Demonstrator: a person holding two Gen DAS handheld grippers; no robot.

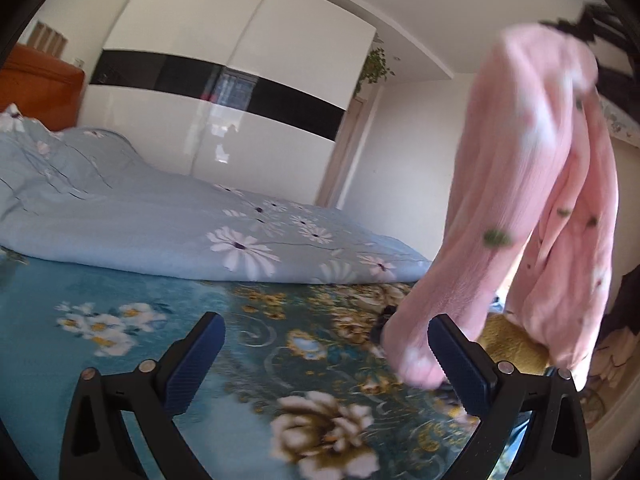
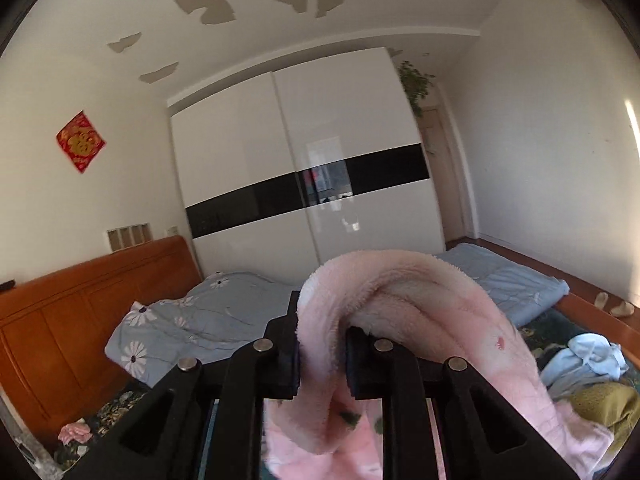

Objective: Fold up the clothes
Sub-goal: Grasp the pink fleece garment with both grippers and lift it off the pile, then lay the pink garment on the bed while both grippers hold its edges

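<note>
The right gripper point(image 2: 322, 354) has its jaws clamped on a fold of the pink fleece garment point(image 2: 404, 300), held up high so the rest hangs down in the air – in the left wrist view you can see the garment point(image 1: 532, 184) dangling over the near right part of the bed, its lower end blurred just beside the left gripper's right finger. The left gripper point(image 1: 326, 360) is spread wide with nothing between its jaws, low over the teal flowered sheet point(image 1: 120, 368). A light blue quilt point(image 1: 160, 216) is bunched along the far side of the bed – more clothes point(image 2: 588, 364) are piled by the right edge. A white wardrobe point(image 2: 304, 152) stands behind.
</note>
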